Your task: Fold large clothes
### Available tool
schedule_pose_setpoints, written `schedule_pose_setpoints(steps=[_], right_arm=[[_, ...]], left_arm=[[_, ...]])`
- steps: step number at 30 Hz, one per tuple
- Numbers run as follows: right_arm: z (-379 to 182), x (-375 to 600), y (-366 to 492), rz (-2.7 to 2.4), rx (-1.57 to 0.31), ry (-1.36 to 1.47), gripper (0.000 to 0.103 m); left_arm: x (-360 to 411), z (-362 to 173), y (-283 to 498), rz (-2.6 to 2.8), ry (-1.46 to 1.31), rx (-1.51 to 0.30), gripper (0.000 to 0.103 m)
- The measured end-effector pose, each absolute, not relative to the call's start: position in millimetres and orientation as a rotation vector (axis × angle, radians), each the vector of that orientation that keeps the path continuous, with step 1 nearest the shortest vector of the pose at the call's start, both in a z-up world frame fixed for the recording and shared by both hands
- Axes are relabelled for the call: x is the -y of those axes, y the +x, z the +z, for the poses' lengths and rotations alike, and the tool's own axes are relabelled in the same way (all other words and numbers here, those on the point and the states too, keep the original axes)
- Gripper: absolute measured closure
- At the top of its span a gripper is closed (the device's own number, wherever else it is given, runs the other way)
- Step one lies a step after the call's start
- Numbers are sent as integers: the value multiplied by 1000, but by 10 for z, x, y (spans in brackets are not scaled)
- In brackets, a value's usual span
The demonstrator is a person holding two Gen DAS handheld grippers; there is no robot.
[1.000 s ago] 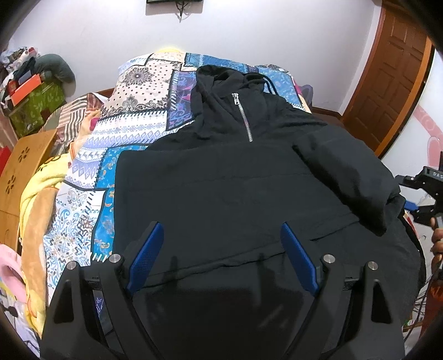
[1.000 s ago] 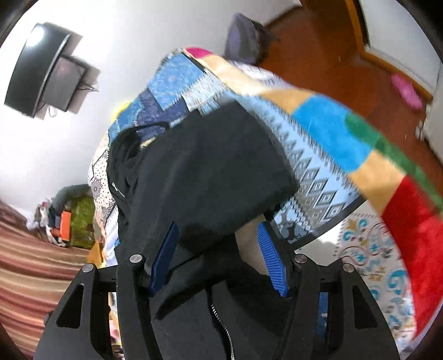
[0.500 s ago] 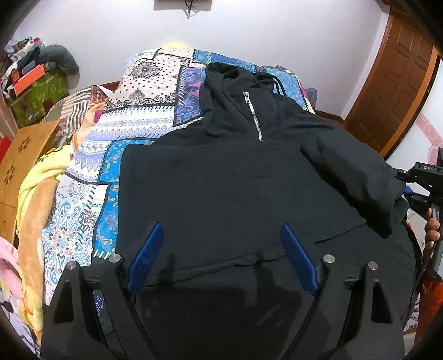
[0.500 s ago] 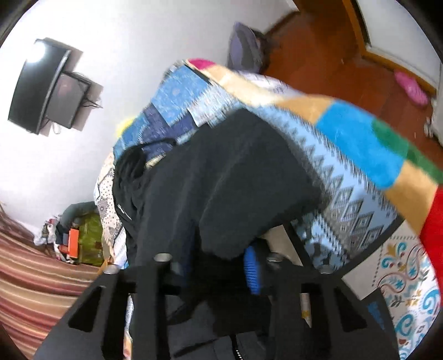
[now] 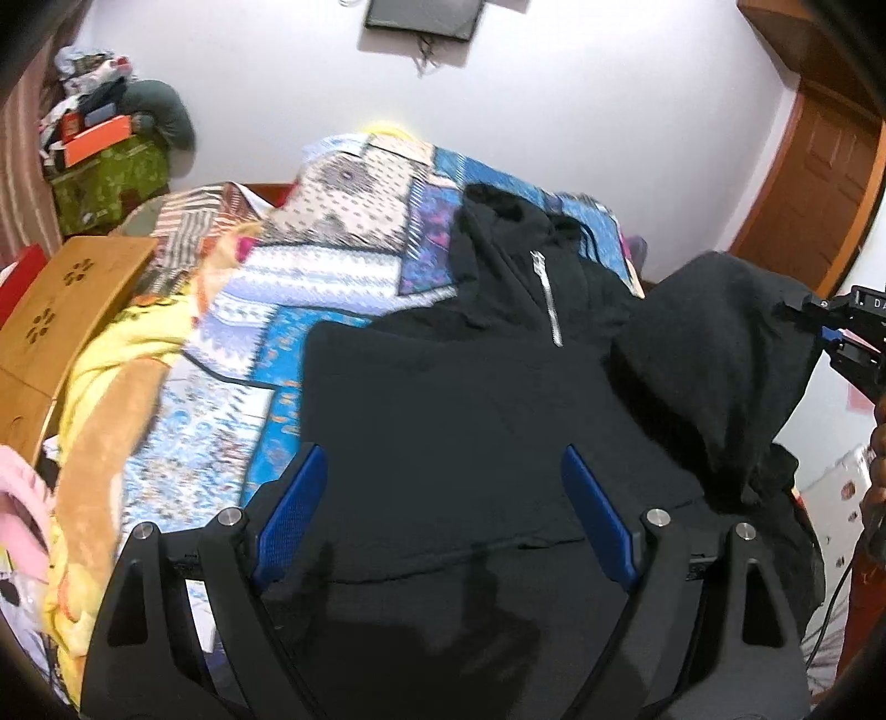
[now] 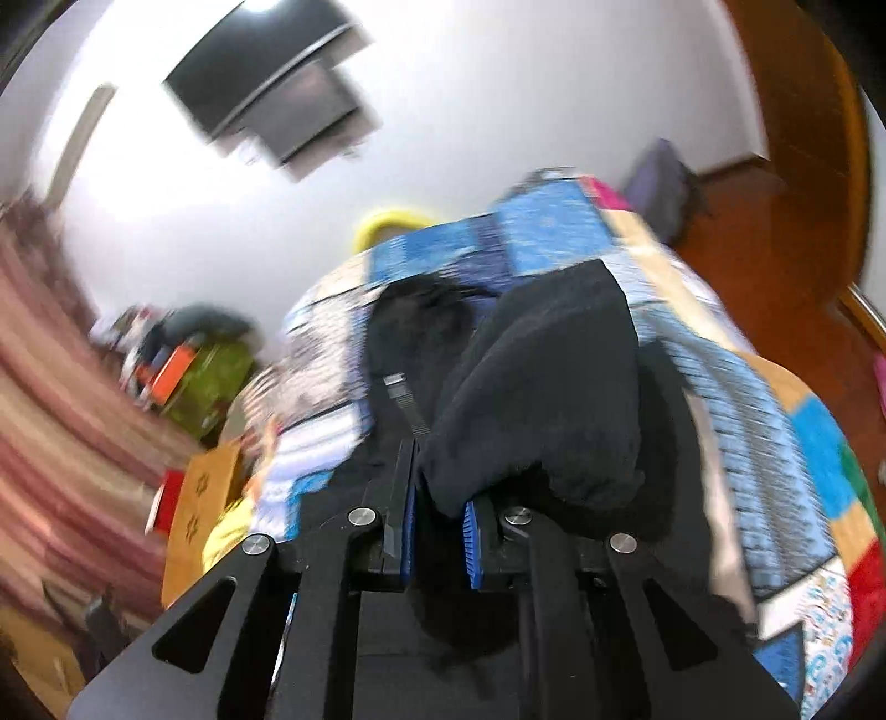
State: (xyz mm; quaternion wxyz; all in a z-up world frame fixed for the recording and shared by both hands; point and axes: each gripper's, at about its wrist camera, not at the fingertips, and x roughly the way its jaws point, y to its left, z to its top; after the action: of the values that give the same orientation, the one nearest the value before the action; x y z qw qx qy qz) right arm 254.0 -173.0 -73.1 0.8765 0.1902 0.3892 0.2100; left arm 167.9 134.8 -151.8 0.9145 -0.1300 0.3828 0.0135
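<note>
A black zip hoodie lies front up on a patchwork bedspread, hood toward the wall. My left gripper hovers open over its lower front, with nothing between the blue pads. My right gripper is closing its jaws, and the pads pinch the cuff end of the hoodie's right sleeve. In the left wrist view that sleeve is raised off the bed and hangs from the right gripper at the right edge.
A wooden board and a yellow blanket lie at the bed's left. A green box piled with clutter stands in the far left corner. A TV hangs on the wall, and a wooden door is at right.
The right gripper's jaws closed on the sleeve end, then it rose and rolled, lifting the sleeve off the bed. The left gripper drew back a little, still open.
</note>
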Motion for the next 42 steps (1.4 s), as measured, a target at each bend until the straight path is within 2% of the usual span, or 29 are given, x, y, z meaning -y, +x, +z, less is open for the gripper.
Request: schedule_pose_setpoints(steps=[5, 10, 13, 17, 19, 21, 22, 28, 34, 42], right_arm=[[-929, 977, 2522, 606, -912, 268, 91], [-1484, 298, 2466, 714, -1109, 123, 91], [-1930, 44, 2394, 716, -1260, 34, 87], [-2214, -84, 2293, 681, -1347, -86, 82], [-2178, -89, 2225, 703, -1347, -98, 75], [-2126, -48, 2196, 722, -1353, -100, 57], [-2083, -14, 2184, 735, -1355, -99, 54], [-1766, 302, 2131, 736, -1260, -81, 53], [-1473, 868, 2141, 589, -1088, -72, 50], [-1324, 1712, 2187, 372, -990, -11, 47]], left_arm=[[-1656, -1475, 1504, 89, -298, -771, 17], [-1948, -1515, 1309, 154, -351, -773, 16], [-2095, -1568, 1223, 184, -388, -780, 16], [-2196, -1667, 1173, 204, -430, -804, 16], [-2206, -1717, 1171, 203, -447, -818, 16], [-2181, -1766, 1199, 193, -462, -836, 16], [-2148, -1787, 1231, 185, -466, -845, 16], [-1945, -1863, 1338, 141, -455, -887, 16], [-1743, -1995, 1488, 101, -446, -954, 15], [-1661, -2442, 1674, 2, -583, -1130, 16]])
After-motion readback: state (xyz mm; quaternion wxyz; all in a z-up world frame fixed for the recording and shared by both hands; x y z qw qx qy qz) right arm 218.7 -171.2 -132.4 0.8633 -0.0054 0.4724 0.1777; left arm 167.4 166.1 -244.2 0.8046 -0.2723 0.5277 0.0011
